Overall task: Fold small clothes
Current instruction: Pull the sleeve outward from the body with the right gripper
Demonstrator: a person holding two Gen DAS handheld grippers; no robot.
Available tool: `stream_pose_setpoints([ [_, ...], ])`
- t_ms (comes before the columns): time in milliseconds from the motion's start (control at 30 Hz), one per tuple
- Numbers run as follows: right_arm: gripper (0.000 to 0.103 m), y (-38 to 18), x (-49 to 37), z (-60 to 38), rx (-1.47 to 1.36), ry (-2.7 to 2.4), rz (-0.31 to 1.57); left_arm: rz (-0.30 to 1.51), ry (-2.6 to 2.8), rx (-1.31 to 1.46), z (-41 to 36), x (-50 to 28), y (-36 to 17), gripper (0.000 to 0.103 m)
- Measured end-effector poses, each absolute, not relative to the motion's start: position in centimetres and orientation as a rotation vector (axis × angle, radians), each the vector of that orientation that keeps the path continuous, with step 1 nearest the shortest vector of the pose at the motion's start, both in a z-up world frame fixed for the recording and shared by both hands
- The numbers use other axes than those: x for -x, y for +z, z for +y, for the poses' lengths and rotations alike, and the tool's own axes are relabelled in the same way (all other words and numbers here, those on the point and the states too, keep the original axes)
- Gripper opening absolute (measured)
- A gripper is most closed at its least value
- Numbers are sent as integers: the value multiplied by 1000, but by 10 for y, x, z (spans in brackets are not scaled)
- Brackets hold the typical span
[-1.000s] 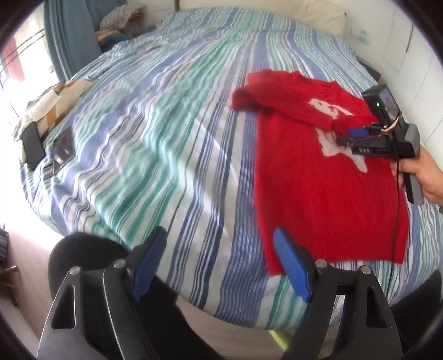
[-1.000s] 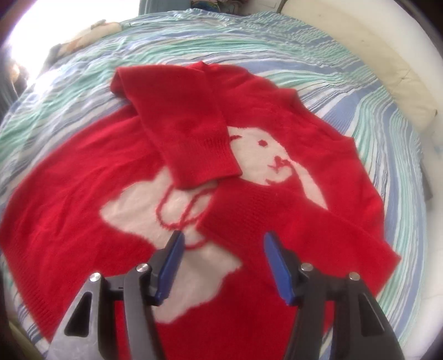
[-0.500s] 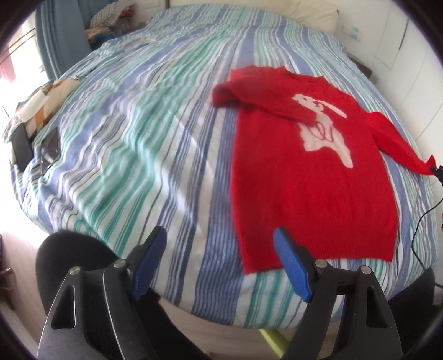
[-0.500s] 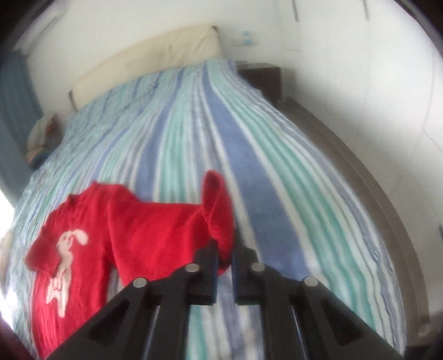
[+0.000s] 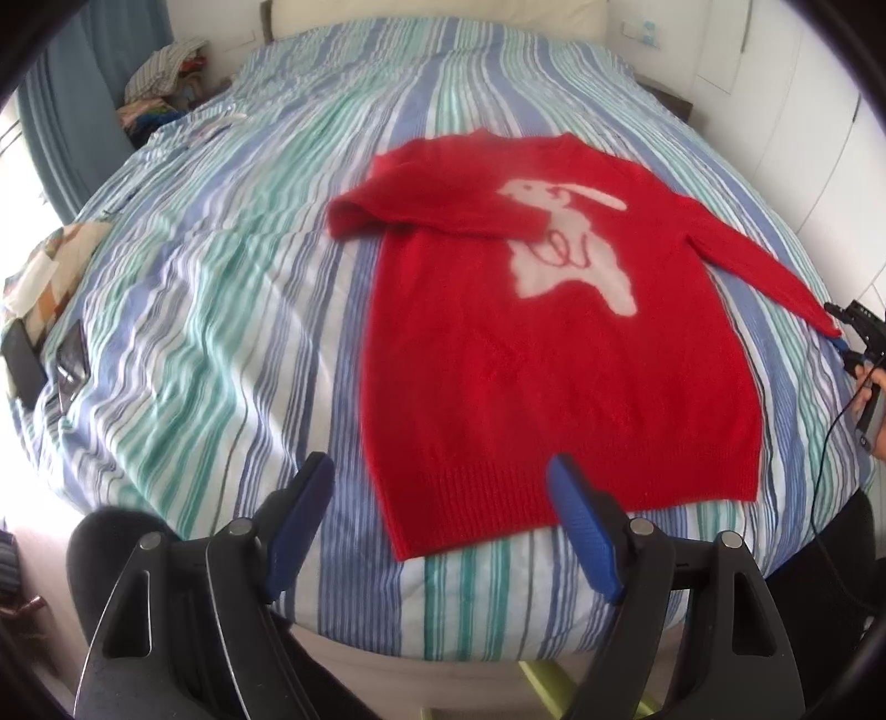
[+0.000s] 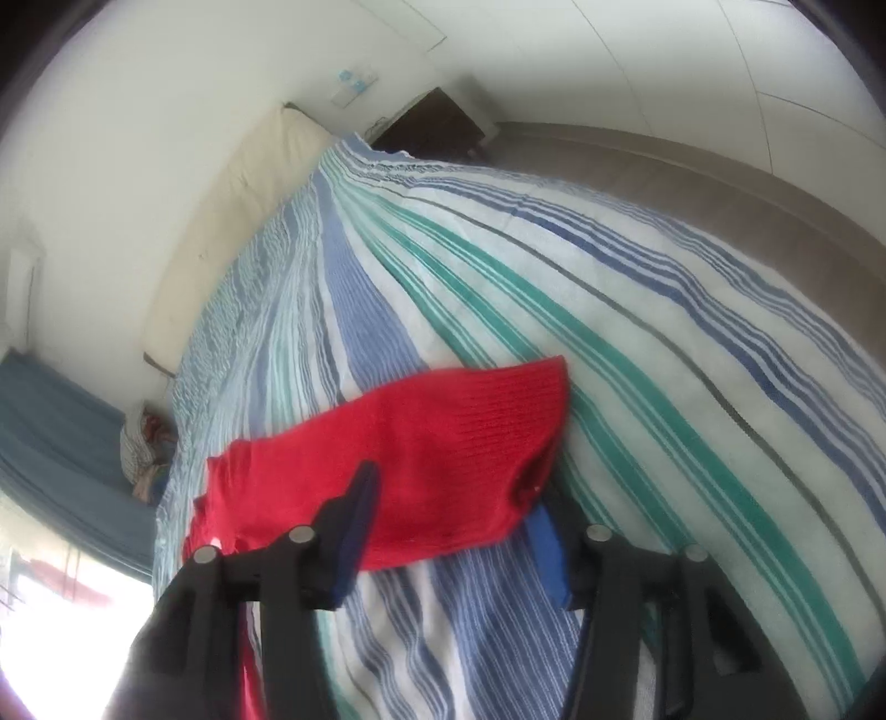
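A red sweater [image 5: 554, 354] with a white rabbit print lies flat on the striped bed [image 5: 221, 288]. Its left sleeve is folded across the chest; its right sleeve [image 5: 758, 260] stretches out to the right. My left gripper [image 5: 443, 526] is open and empty above the sweater's hem at the bed's near edge. My right gripper [image 6: 454, 531] is open, its blue pads either side of the red sleeve cuff [image 6: 459, 459], which lies on the bed. The right gripper also shows in the left wrist view [image 5: 853, 332] at the sleeve's end.
A beige headboard [image 5: 432, 11] and white wall stand at the far end. A pile of clothes [image 5: 160, 83] and a blue curtain are at the far left. Dark flat objects [image 5: 50, 360] lie on the bed's left edge. A cable [image 5: 825, 459] hangs at right.
My right gripper pulled the right sleeve off the chest and out to the right, then opened, letting the cuff rest on the bed. The left gripper stayed open near the hem.
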State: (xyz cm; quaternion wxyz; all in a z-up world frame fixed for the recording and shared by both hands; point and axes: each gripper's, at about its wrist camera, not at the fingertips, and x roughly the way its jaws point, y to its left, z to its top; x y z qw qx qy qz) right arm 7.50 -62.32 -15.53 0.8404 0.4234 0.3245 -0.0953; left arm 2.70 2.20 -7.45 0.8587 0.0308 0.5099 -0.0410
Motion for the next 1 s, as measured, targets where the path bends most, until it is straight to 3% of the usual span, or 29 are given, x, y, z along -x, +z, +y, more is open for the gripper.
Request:
stream_pose_setpoints([
  [33,42,-156,-76,-625,-909,-211,695,1080,-83,-62,23,-28,-77,81],
  [100,4,-160,-78,-628,-897,-277,760,1085,-77,-64,24,-28,-79,81],
  [333,2,-164,-75,-629,-731,-428,827,1062,-35,-148,33,-46,-81,81],
  [400,9,-161,-72,-625,-714,-426,817,1024,-29,-168,39,-61,-72,81],
  [467,29,-152,-67,-620,-687,-435,810,972,-55,-173,40,-82,-60,81],
  [500,50,-144,-60,-616,-663,-445,795,950,-79,-181,37,-94,-56,83],
  [533,63,-134,-52,-610,-623,-466,777,940,-116,-201,31,-109,-54,89],
  [667,65,-103,-19,-577,-497,-464,727,967,-343,-425,-22,-170,-82,90],
  [833,65,-98,11,-518,-534,-303,741,1062,-383,-644,-66,-239,-142,72],
  [933,65,-104,21,-476,-527,-230,752,1112,-421,-616,-76,-259,-162,71],
  [967,65,-107,24,-464,-516,-217,761,1112,-434,-594,-78,-262,-165,67],
  [1000,65,-112,25,-451,-506,-205,769,1112,-450,-558,-78,-264,-165,43],
])
